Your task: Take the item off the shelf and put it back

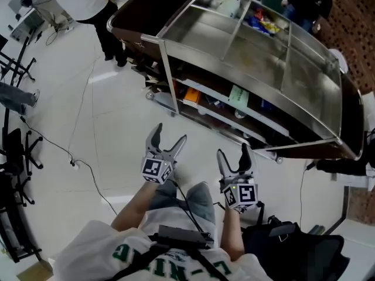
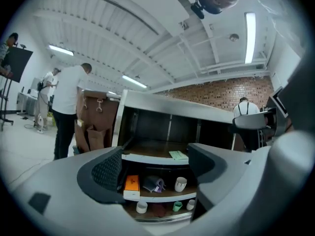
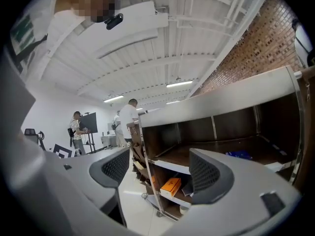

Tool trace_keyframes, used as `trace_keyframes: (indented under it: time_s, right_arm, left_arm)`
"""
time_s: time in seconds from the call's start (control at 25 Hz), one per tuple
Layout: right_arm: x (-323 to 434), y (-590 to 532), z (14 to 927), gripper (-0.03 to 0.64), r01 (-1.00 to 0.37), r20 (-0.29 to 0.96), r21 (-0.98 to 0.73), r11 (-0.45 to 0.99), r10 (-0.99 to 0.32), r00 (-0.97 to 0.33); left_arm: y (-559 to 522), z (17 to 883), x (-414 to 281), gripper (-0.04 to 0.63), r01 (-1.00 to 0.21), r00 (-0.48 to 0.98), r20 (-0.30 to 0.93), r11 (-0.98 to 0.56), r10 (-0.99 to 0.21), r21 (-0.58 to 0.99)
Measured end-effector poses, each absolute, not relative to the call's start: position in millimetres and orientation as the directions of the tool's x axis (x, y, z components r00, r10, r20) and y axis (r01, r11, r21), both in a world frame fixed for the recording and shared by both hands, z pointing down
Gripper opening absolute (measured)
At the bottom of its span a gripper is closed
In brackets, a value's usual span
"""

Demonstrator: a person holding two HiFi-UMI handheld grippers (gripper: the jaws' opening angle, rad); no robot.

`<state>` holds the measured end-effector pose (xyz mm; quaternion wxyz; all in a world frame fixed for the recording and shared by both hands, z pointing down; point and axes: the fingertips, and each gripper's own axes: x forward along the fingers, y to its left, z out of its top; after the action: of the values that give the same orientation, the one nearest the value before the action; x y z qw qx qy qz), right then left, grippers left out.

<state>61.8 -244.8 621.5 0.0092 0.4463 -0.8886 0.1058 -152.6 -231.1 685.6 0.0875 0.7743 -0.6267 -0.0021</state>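
The left hand-held gripper [image 1: 170,134] hung in front of the shelf [image 1: 166,69], short of its open side. Its jaws were moderately apart, with nothing between them. The right hand-held gripper [image 1: 234,151] was beside it, equally short of the shelf, jaws apart and likewise empty.

No item had been lifted yet. On the shelf's middle level, from the left, stood an orange box [image 2: 131,186], a dark crumpled thing [image 2: 153,184] and a white cup [image 2: 180,184]. A green card [image 2: 178,155] lay on the level above. The orange box seemed the likeliest target, sitting at the front edge of the shelf and framed by both gripper views.

To do the reach well, one hand-held gripper should go in level with that middle board and open wider than the box. It should close on the box's narrow faces, keeping off the upright post at the shelf's left end and the dark thing just beside the box.

Print on the box was too small to read. The green lettering on the person's shirt [image 1: 135,247] appeared upside down and could not be read. The cubes carried only square markers.
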Motion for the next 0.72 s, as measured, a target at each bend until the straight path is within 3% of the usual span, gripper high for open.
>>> trace_keyframes:
  time_s: [0.2,0.52,0.72]
  right_arm:
    - [52.0,-257.7,693.0,0.388,-0.795,0.097,-0.175,0.581,-0.793,-0.601]
    - [66.0,-284.3,773.4,0.381,-0.833,0.012,-0.157,0.531,-0.842,-0.539]
    - [85.7,-272.6,783.3,0.345,-0.860,-0.051,-0.146,0.488,-0.872,-0.486]
  left_arm:
    - [-258.6,794.0,-164.7,0.444,-0.976,0.202,0.176,-0.183,-0.963,0.121]
    - [-350.3,971.6,-133.7,0.604,-0.951,0.310,0.360,-0.291,-0.880,0.109]
    - [-459.3,1051.8,-136.5,0.604,-0.969,0.231,0.496,-0.243,-0.837,0.041]
